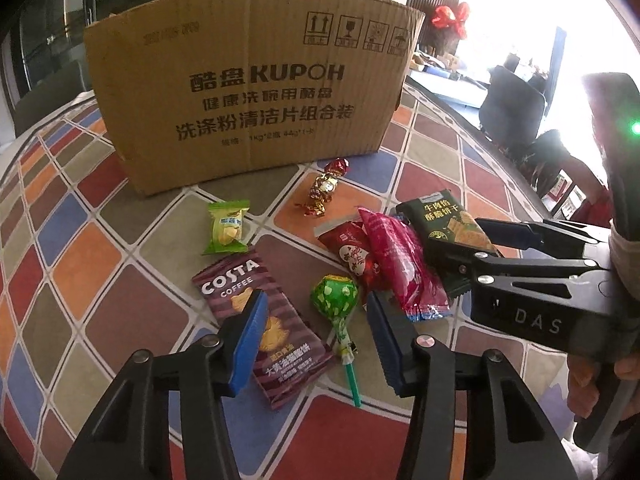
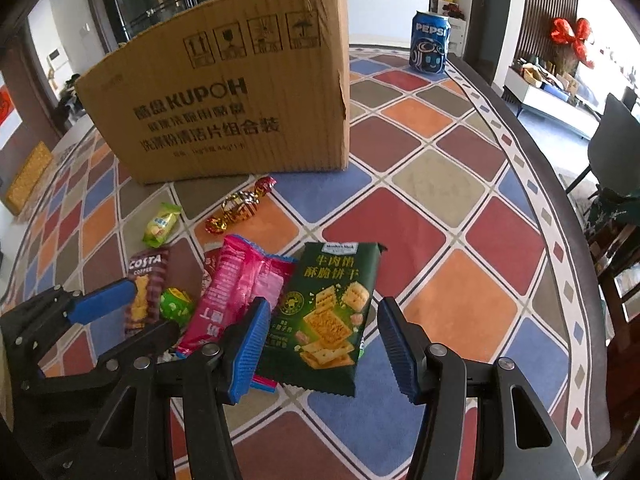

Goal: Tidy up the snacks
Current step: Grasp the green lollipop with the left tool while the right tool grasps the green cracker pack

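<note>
Snacks lie scattered on the checked tablecloth in front of a cardboard box [image 1: 256,92] [image 2: 224,96]. My left gripper [image 1: 316,336] is open, low over a green lollipop [image 1: 334,292] and the right edge of a brown Costa biscuit packet [image 1: 228,284]; its pads touch neither. My right gripper [image 2: 324,340] is open astride a dark green cracker packet [image 2: 332,308], pads apart from it. Between the two lie a pink packet [image 2: 240,292] and a red packet [image 1: 348,248]. Nearer the box lie a small green candy [image 1: 226,228] and a gold and red foil candy [image 1: 326,188].
A blue Pepsi can [image 2: 430,42] stands at the far right of the table, behind the box. The round table's edge [image 2: 532,184] curves along the right, with chairs beyond it. A person's hand [image 1: 588,380] holds the right gripper at the right of the left wrist view.
</note>
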### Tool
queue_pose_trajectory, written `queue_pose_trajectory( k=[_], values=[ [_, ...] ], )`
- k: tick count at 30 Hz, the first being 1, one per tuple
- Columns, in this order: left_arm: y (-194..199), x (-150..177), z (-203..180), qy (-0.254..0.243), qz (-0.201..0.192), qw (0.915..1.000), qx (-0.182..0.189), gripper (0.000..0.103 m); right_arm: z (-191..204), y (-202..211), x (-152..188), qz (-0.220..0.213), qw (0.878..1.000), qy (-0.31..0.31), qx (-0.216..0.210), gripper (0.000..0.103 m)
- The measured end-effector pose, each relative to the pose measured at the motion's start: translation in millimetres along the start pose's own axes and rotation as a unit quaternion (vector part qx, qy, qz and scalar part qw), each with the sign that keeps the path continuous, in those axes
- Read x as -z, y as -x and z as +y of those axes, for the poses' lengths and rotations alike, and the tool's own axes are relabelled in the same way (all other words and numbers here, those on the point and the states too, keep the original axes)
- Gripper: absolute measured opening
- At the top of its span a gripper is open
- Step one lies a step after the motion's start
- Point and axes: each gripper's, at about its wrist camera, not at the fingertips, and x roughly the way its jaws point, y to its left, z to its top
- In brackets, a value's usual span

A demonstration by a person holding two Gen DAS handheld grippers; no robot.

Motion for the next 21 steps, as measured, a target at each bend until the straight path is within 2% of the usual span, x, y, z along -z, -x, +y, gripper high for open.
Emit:
queue_pose_trajectory(
  k=[12,15,21],
  values=[
    [-12.0,-7.9,-3.7,0.005,0.005,0.9999,0.008,0.038,0.9,-9.3,-5.5,0.007,1.000,0.007,0.009,0.057],
    [-14.1,-8.6,-4.5,0.009,0.009,0.9997,0.019,0.031,0.5,-10.5,-5.1,0.007,1.000,0.009,0.011,0.057],
    [-14.9,-8.2,-6.6,0.008,0.007,0.9998,0.018,0.028,0.7,-11.4,-5.0,0.006,1.000,0.013,0.011,0.057]
  ],
)
